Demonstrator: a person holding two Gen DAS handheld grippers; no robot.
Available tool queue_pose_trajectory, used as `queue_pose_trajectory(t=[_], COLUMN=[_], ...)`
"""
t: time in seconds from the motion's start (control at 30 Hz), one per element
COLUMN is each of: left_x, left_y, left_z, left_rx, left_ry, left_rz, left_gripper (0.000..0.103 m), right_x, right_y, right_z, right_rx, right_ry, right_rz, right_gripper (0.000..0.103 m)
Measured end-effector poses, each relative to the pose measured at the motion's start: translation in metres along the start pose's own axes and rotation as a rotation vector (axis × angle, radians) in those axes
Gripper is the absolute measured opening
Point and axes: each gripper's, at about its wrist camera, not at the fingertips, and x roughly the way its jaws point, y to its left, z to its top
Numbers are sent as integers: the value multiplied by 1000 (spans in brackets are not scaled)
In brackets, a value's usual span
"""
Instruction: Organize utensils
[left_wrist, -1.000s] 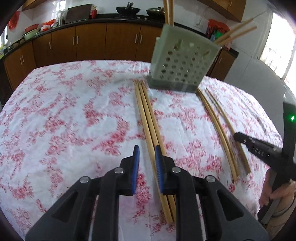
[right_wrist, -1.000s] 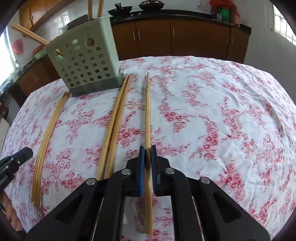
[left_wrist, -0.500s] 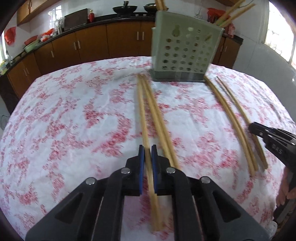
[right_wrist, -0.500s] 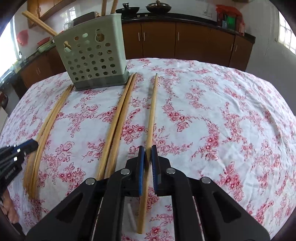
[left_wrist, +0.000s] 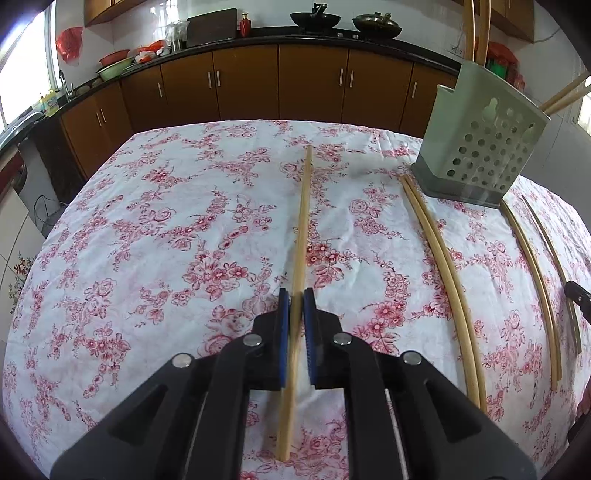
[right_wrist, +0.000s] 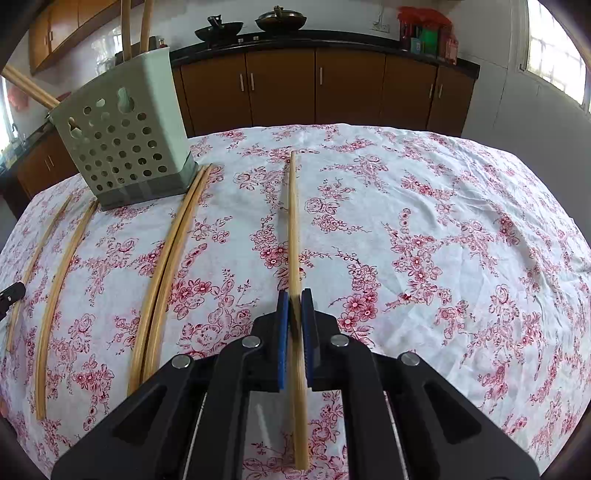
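Note:
My left gripper is shut on a bamboo chopstick and holds it above the flowered tablecloth. My right gripper is shut on another bamboo chopstick, also lifted. The pale green perforated utensil holder stands at the far right in the left wrist view and at the far left in the right wrist view; a few chopsticks stick up out of it. A pair of chopsticks lies next to the holder, also in the right wrist view.
Two more chopsticks lie beyond the holder, seen at the left in the right wrist view. Brown kitchen cabinets with a dark counter run behind the table. The table edge curves away on all sides.
My left gripper closed on a chopstick from the group by the holder, lifted it and swung left. My right gripper kept its chopstick and rose slightly.

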Motion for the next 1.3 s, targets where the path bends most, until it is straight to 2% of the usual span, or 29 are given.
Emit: queue_pose_trajectory(t=[0.17,1.3], left_x=[0,0], left_y=[1,2], left_z=[-1,-2], left_rx=[-22,-26], left_ry=[0,1], left_rz=[-25,-29], left_gripper=[12,12], right_x=[0,0], right_y=[0,0], right_z=[0,0], right_rx=[-4,7], right_ry=[0,0], right_rz=[-4,3], right_gripper=[8,8])
